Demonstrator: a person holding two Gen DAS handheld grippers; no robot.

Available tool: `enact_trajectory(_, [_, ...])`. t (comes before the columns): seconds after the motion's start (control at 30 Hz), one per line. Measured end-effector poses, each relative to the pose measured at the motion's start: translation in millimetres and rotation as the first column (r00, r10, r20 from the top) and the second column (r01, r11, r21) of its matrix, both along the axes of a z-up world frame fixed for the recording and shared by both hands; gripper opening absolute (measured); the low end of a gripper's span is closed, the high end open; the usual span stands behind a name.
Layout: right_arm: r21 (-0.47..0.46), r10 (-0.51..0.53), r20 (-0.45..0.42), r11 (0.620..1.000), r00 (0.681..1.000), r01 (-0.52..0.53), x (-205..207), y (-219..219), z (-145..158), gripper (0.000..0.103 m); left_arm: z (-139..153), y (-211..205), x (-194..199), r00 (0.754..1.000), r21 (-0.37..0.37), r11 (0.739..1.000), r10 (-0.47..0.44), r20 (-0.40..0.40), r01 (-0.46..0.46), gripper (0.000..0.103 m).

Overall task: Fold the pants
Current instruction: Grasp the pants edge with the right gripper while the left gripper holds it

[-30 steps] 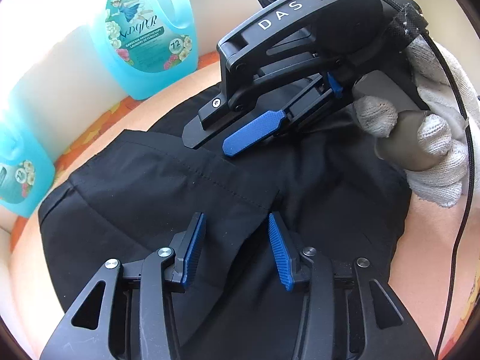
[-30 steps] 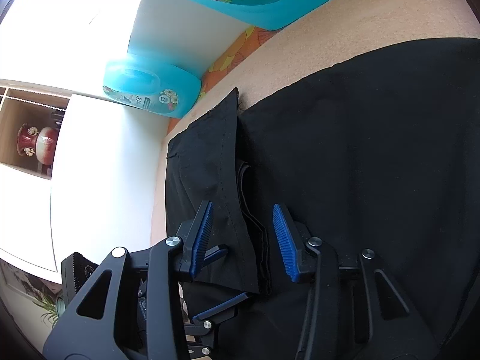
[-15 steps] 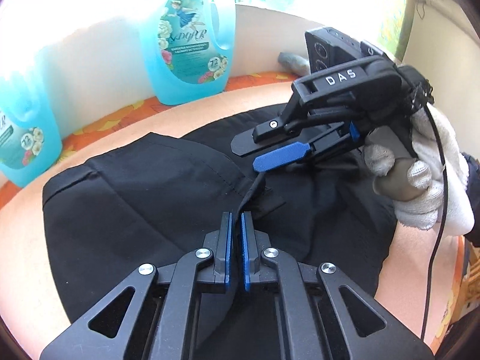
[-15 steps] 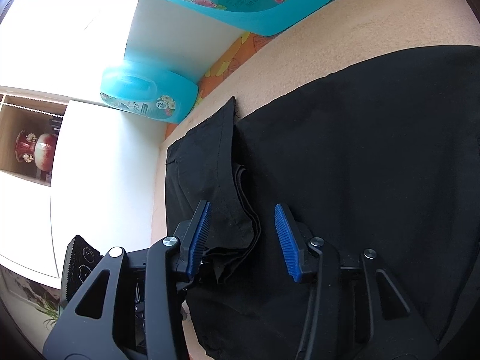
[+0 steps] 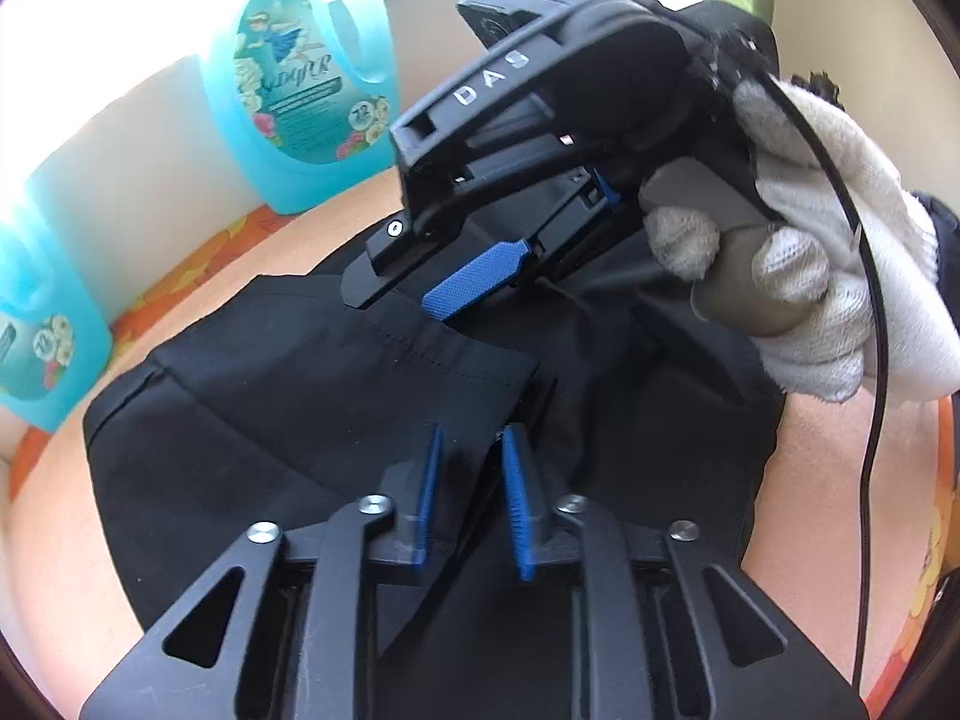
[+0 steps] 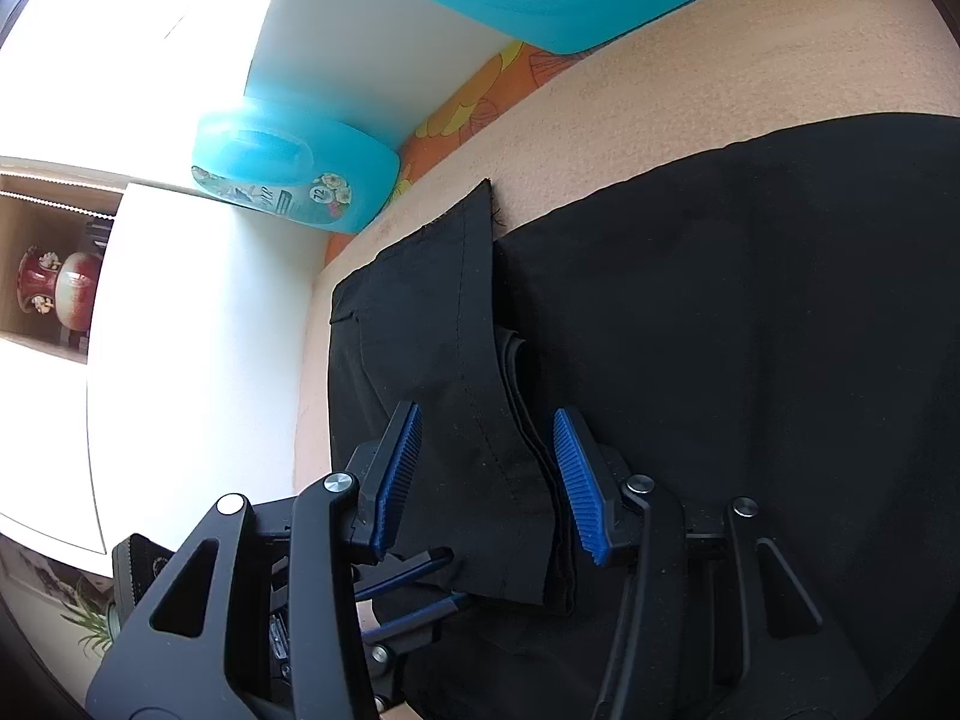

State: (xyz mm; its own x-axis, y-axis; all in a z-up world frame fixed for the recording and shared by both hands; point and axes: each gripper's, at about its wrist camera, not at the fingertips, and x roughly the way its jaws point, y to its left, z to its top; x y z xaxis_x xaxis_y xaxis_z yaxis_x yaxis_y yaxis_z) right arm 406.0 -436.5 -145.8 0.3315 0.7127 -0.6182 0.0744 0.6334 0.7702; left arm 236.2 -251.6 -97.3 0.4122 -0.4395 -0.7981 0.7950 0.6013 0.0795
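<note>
Peach tabletop (image 6: pixel 690 114) bears black pants (image 6: pixel 750 312) beside blue detergent bottles (image 5: pixel 306 90).

Bright daylight floods a white wall (image 6: pixel 198 330) beside a wooden shelf (image 6: pixel 36 228).

Black hand-held gripper (image 5: pixel 471 480) with blue ribbed pads, white knit glove (image 5: pixel 840 276).
</note>
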Motion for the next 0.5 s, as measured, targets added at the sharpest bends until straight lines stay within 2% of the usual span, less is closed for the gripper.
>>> enact_trajectory(0.03, [-0.002, -0.003, -0.001, 1.000, 1.000, 0.003, -1.0, -2.5, 0.2, 0.050, -2.7, -5.6, -2.4, 1.000, 0.028, 1.000, -0.015, 0.009, 0.015, 0.043])
enact_trajectory(0.1, [0.001, -0.013, -0.007, 1.000, 1.000, 0.013, -2.7, -8.4, -0.7, 0.050, -8.8, -15.9, -4.9, 0.999, 0.085, 0.996, -0.021, 0.044, 0.017, 0.044])
enact_trajectory(0.2, [-0.009, -0.018, -0.001, 1.000, 1.000, 0.018, -5.7, -13.7, 1.8, 0.050, -11.6, -20.0, -3.0, 0.997, 0.093, 0.996, -0.016, 0.072, 0.009, 0.043])
enact_trajectory(0.27, [-0.017, -0.017, 0.002, 1.000, 1.000, 0.017, -7.3, -15.4, 3.4, 0.050, -12.4, -16.4, 3.9, 0.999, 0.052, 0.999, -0.012, 0.033, 0.010, 0.025])
enact_trajectory(0.3, [-0.018, -0.016, 0.003, 1.000, 1.000, 0.016, -8.0, -15.9, 3.9, 0.050, -12.7, -13.6, 6.6, 0.999, 0.045, 0.999, 0.004, 0.036, -0.005, 0.009])
enact_trajectory(0.33, [-0.020, -0.015, 0.004, 1.000, 1.000, 0.015, -8.4, -16.4, 4.3, 0.050, -12.5, -10.2, 9.8, 0.999, 0.035, 0.999, 0.018, 0.037, -0.020, 0.006])
enact_trajectory(0.43, [-0.014, -0.009, 0.002, 1.000, 1.000, 0.009, -7.0, -12.9, 2.7, 0.050, -5.8, 8.3, 16.0, 0.998, -0.070, 0.995, 0.064, -0.023, -0.065, 0.005])
enact_trajectory(0.5, [0.000, -0.002, -0.005, 1.000, 1.000, 0.002, -3.2, -8.0, -0.3, 0.050, -0.5, 16.5, 15.9, 0.997, -0.103, 0.992, 0.075, -0.028, -0.077, 0.005])
